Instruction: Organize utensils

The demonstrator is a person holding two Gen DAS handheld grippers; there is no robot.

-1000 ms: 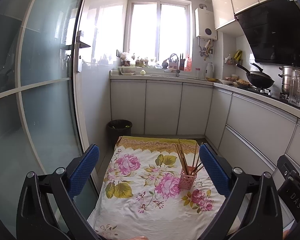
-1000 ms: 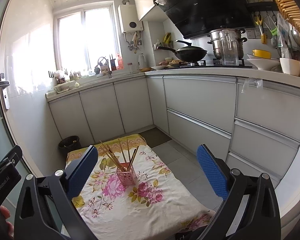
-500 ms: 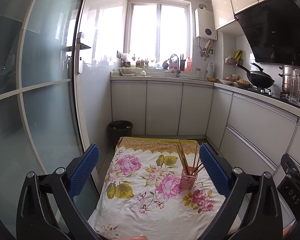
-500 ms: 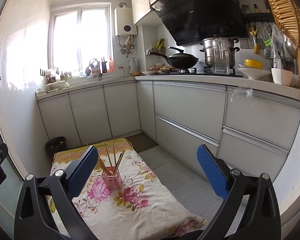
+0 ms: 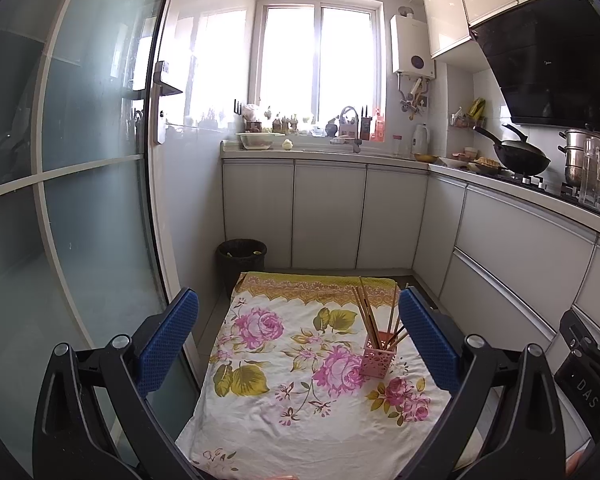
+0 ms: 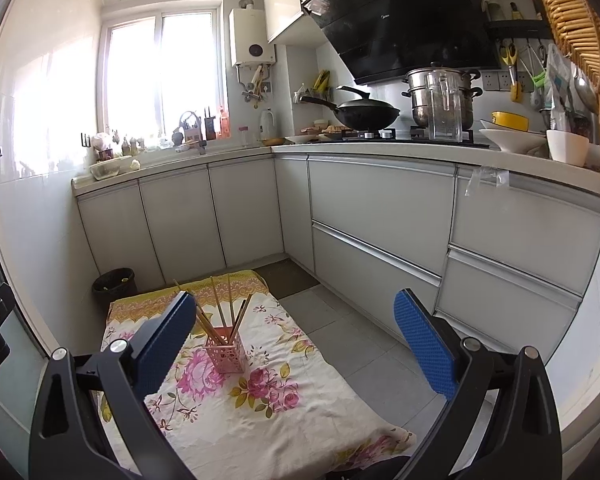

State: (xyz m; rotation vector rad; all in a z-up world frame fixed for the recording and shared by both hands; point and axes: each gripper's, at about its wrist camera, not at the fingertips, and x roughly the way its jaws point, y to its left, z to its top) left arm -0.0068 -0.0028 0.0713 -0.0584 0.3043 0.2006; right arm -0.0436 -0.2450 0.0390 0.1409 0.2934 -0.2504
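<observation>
Narrow kitchen with white cabinets along 2 walls, a window at the far end and a frosted glass door on the left side. A low surface is covered by a floral cloth. A pink holder stands upright on the cloth toward its right side, with wooden chopsticks fanning out of it. A black bin sits beyond the cloth. A wok and steel pots rest on the stove. The left gripper and right gripper are both held wide apart above the cloth, gripping nothing.
</observation>
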